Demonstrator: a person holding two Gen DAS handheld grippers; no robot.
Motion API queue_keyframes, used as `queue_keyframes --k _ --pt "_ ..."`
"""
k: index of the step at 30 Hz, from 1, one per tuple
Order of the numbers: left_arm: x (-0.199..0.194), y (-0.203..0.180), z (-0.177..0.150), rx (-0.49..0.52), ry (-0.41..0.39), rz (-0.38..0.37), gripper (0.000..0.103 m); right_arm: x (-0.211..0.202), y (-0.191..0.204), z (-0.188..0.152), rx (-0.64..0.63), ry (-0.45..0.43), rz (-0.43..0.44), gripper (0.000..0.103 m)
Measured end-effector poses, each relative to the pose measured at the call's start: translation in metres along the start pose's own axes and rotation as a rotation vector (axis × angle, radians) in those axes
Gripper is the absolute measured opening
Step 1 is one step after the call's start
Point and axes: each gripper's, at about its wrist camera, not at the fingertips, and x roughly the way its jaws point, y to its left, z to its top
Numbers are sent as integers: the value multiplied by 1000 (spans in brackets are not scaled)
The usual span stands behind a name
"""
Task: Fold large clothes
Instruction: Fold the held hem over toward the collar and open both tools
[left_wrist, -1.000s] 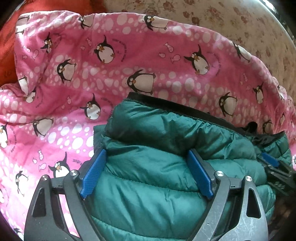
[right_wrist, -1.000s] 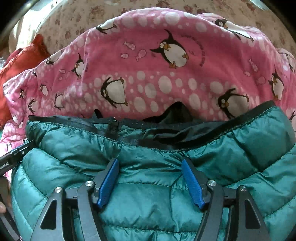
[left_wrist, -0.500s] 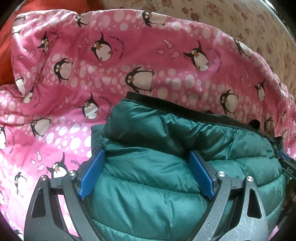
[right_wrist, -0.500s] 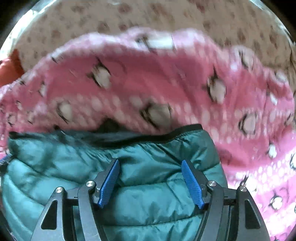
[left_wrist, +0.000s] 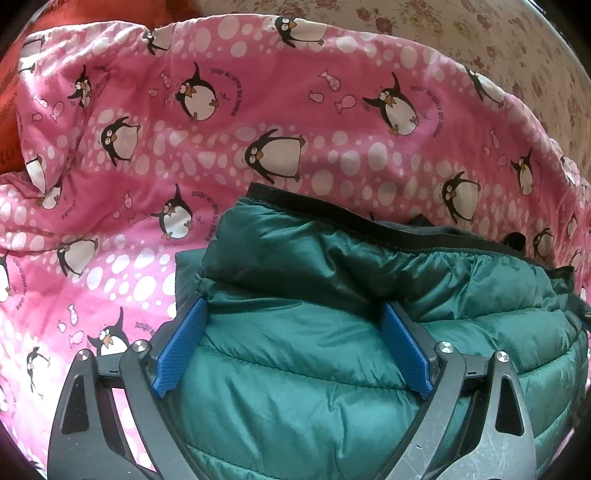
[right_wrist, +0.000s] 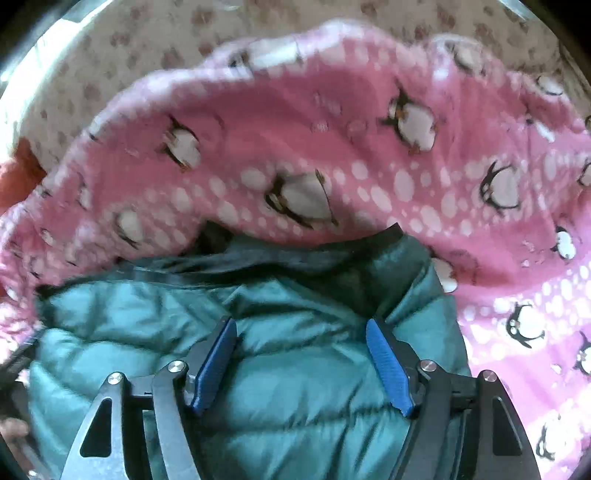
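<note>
A green quilted down jacket (left_wrist: 332, 332) with a black hem band lies folded on a pink penguin-print blanket (left_wrist: 221, 147). My left gripper (left_wrist: 293, 314) is open, its blue pads (left_wrist: 184, 347) resting on the jacket's left part, jaws wide apart. In the right wrist view the same jacket (right_wrist: 295, 369) lies under my right gripper (right_wrist: 301, 328), which is also open with its blue pads (right_wrist: 388, 369) on the jacket near its right edge. The pink blanket (right_wrist: 369, 147) fills that view behind, blurred.
A beige floral bedsheet (left_wrist: 480, 37) lies beyond the blanket. An orange-red cloth (left_wrist: 11, 110) sits at the far left, also in the right wrist view (right_wrist: 18, 173). A black lining fold (left_wrist: 517, 240) pokes out at the jacket's far right.
My right gripper has swung to the right along the jacket, so the jacket's right edge and more blanket show. The left gripper has barely moved; the right gripper has left its view.
</note>
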Motion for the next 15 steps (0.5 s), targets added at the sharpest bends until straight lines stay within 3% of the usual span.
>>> queue_keyframes --k 4,8,15 --pt "-1 0 0 -2 -7 -3 94 -28 8 -8 -41 -26 39 70" --pt "1 0 -2 -3 -12 -3 94 -10 15 -19 -133 -6 -80 70" --pt "1 1 -3 -4 -19 -5 94 14 -2 -31 -81 -30 -45 77"
